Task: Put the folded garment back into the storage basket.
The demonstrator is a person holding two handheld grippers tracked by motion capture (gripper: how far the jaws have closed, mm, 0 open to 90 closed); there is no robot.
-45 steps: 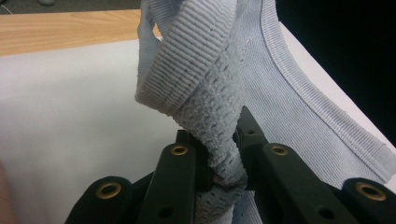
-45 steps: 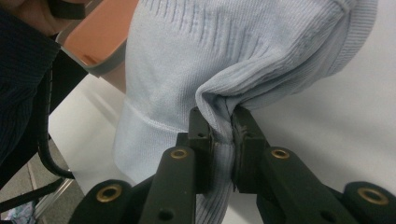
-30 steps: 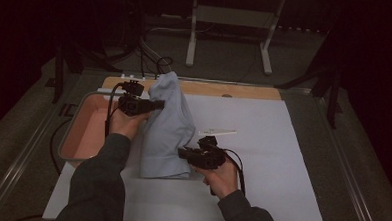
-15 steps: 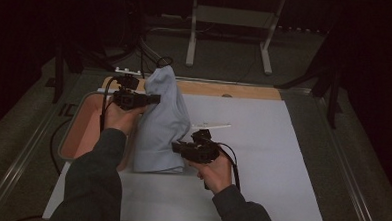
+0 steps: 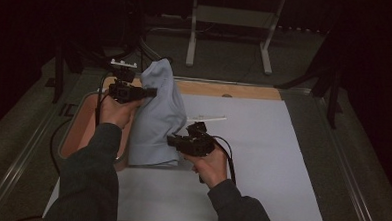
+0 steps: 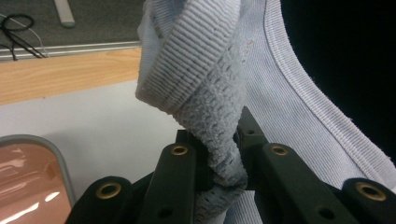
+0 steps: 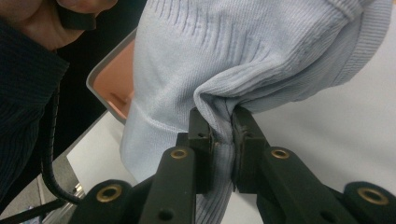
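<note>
My left claw [image 5: 147,92] and right claw [image 5: 172,141] each pinch the sweater [image 5: 156,116], lifted above the surface [image 5: 262,143].

the high view looks from above the person's side, forward and down across the white surface [image 5: 262,158], far enough to take in both forearms, the pink tray [image 5: 78,130] at its left and the dark floor beyond. the left gripper view rides on the left tongs [image 6: 219,163] and looks along their black jaws, very near the ribbed edge of the pale blue garment [image 6: 201,79], with the wooden strip [image 6: 65,77] behind. the right gripper view sits as near on the right tongs [image 7: 222,140], facing the person's left sleeve [image 7: 23,93]. all three share the garment, the tray and the white surface.
</note>
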